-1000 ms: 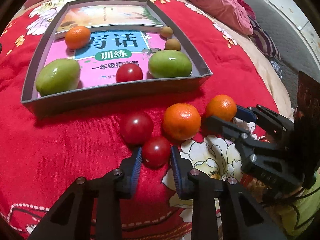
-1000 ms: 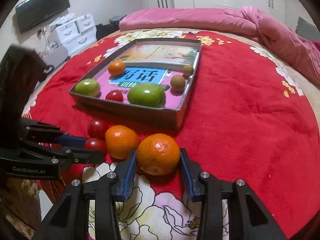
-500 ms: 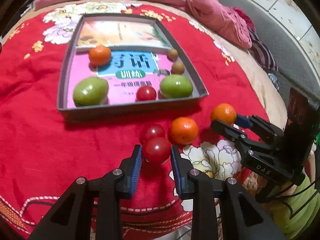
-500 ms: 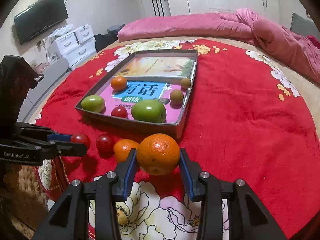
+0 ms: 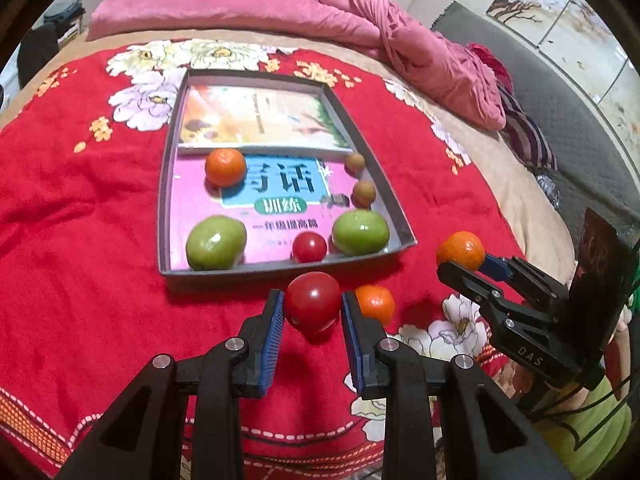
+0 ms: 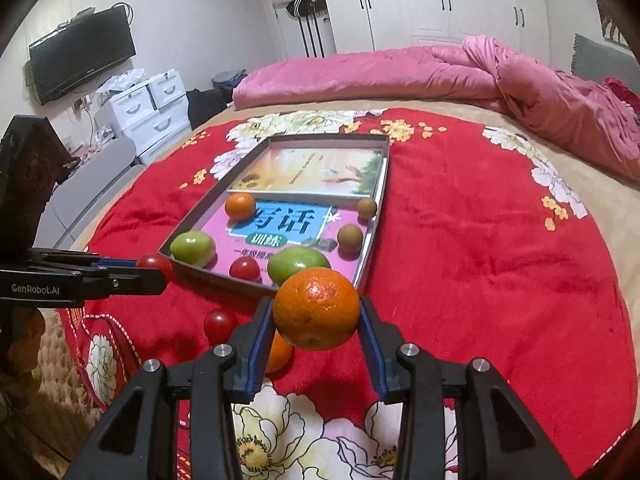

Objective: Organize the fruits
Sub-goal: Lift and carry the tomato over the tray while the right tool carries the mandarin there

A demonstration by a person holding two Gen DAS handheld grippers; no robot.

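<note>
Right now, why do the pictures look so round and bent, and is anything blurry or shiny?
Left wrist view: a fisheye lens bows the tray, corners go black, and the green fruit shows a white glare spot. Right wrist view: same bulge, the bed's far edge curving; the orange is sharp, and the TV looks slightly soft.

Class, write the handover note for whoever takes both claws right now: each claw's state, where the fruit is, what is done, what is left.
Left claw: shut on a round red tomato, lifted off the red floral bedspread.
Right claw: shut on a round orange, also lifted.
Shallow grey cardboard tray: already holds two green fruits, one small orange, one red tomato and two small brown fruits.
Left on the bedspread: one loose orange and one loose red tomato, both in front of the tray.
Next, probably: place both held fruits in the tray, then collect the loose two.
</note>
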